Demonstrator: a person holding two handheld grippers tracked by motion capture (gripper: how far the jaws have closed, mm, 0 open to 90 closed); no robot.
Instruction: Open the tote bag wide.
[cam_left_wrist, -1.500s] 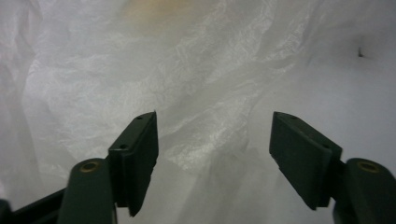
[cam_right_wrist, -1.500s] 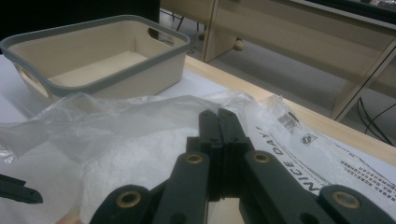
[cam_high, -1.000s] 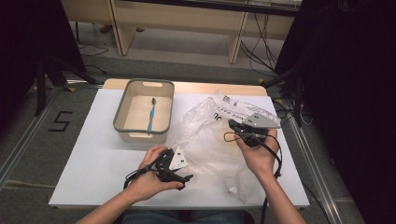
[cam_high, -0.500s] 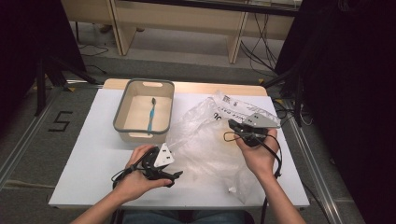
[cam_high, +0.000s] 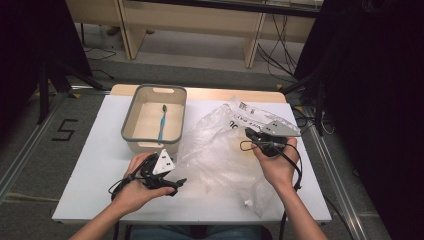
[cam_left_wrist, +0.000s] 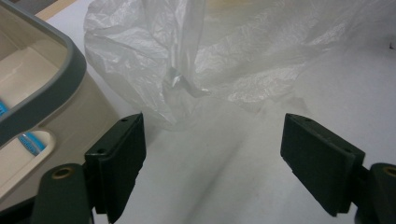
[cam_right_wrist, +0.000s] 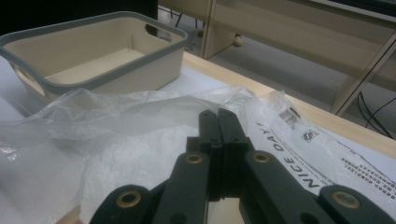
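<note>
1. Left hand-held gripper (cam_high: 172, 184) has swung back toward the plastic bag (cam_high: 220, 150), jaws wide apart, low over the table (cam_high: 90, 165).
2. Right hand-held gripper (cam_high: 248, 133) stays pressed together on the bag's upper edge.
3. Judging by this, a second grab comes next.

Plastic bag (cam_high: 220, 150) — thin, crinkled, glossy; bin (cam_high: 131, 121) — smooth matt plastic; table (cam_high: 90, 170) matt white.

The bin (cam_high: 154, 116) sits at the table's (cam_high: 85, 165) far left, a toothbrush (cam_high: 161, 122) inside it. The bag (cam_high: 220, 150) lies just right of the bin.
</note>
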